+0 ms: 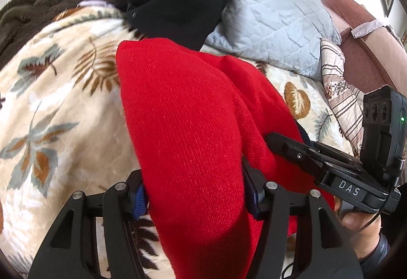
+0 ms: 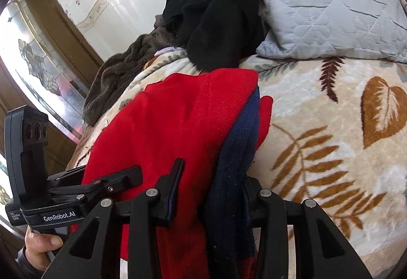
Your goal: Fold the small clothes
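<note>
Left wrist view: the left gripper (image 1: 195, 198) clamps the red knit garment (image 1: 188, 113), lifted above the leaf-print blanket (image 1: 58, 100). The right gripper (image 2: 207, 192) pinches its red and navy-trimmed edge. No containers visible.

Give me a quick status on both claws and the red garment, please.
Left claw shut on red garment. Right claw shut on same garment, navy band showing. Black clothes pile lies just beyond on the bed.
</note>
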Demonstrator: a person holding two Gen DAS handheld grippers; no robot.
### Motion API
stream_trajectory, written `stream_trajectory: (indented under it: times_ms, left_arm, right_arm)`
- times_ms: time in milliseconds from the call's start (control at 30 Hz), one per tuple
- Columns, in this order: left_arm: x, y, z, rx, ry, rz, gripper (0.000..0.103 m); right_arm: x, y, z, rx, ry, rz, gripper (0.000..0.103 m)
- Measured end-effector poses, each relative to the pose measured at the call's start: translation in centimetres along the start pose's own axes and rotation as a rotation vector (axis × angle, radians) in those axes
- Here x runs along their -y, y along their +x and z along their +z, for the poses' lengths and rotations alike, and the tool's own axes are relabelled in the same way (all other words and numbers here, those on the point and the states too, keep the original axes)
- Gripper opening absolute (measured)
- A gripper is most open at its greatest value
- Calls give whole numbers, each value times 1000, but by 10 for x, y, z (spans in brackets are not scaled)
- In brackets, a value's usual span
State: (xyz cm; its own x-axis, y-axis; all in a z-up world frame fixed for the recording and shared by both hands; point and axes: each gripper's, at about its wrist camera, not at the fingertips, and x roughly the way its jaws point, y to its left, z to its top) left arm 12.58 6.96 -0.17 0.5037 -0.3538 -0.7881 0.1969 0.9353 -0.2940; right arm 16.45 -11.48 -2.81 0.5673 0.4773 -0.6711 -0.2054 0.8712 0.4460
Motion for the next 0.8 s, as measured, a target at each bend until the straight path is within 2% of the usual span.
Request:
stream_trajectory:
  times_ms: [133, 233, 400, 600, 800]
  left_arm:
    - [-18, 21, -16, -57, -30, -13, 61]
    - [-20, 19, -22, -35, -49, -29, 64]
    - [-18, 9, -21, -31, -50, -9, 64]
    - [-14, -19, -33, -4, -17, 69, 64]
    - [-3, -43, -51, 20, 53, 181, 64]
  right_arm:
    - [-3, 18, -17, -55, 11, -49, 36]
    - [-1, 24, -23, -68, 13, -63, 37]
    - [-3, 19, -18, -85, 11, -75, 42]
    - [-5, 1, -25, -73, 7, -85, 43]
    - [-23, -32, -34, -17, -68, -92, 41]
